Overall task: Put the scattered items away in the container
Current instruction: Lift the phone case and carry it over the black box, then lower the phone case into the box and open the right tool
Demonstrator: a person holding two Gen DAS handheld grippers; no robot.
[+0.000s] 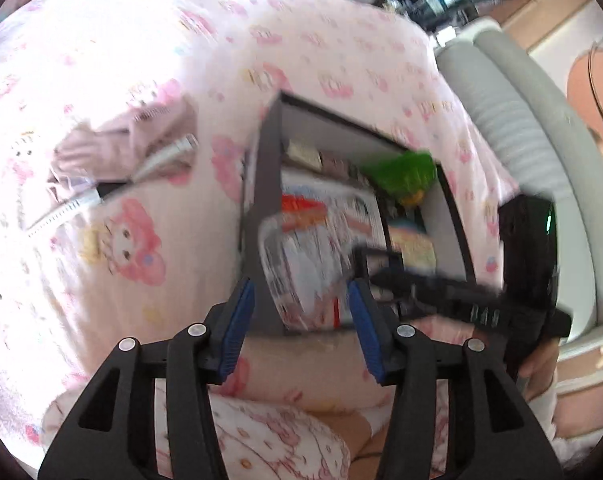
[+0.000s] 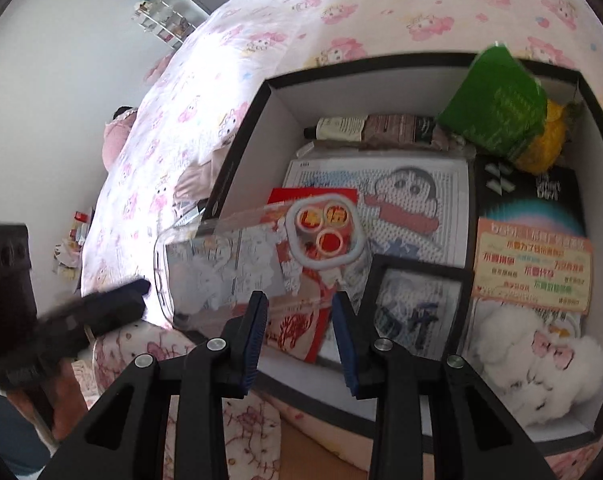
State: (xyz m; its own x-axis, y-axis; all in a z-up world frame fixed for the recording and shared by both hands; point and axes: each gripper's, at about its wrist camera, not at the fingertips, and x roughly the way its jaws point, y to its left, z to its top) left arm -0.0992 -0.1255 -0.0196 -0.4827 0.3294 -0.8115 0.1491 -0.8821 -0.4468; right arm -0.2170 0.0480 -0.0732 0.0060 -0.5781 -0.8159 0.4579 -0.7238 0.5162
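Note:
A clear phone case (image 2: 229, 272) with a white camera ring hangs over the near left corner of the black box (image 2: 241, 148), which sits on the pink bed. My right gripper (image 2: 300, 300) is shut on the case's lower long edge. In the left wrist view the blurred case (image 1: 301, 264) lies just beyond my left gripper (image 1: 300, 286), whose blue pads stand apart from it, open. The right gripper (image 1: 381, 264) reaches the case from the right. In the right wrist view the left gripper (image 2: 133, 292) is a blur left of the case's end.
The box (image 1: 261, 200) holds a green packet (image 2: 497, 108), a yellow toy (image 2: 549, 144), a cartoon bead board (image 2: 401, 200), a small framed picture (image 2: 417, 300), an orange card (image 2: 533, 264) and a white plush (image 2: 541, 368). A pink cloth (image 1: 133, 136) lies on the sheet left of it.

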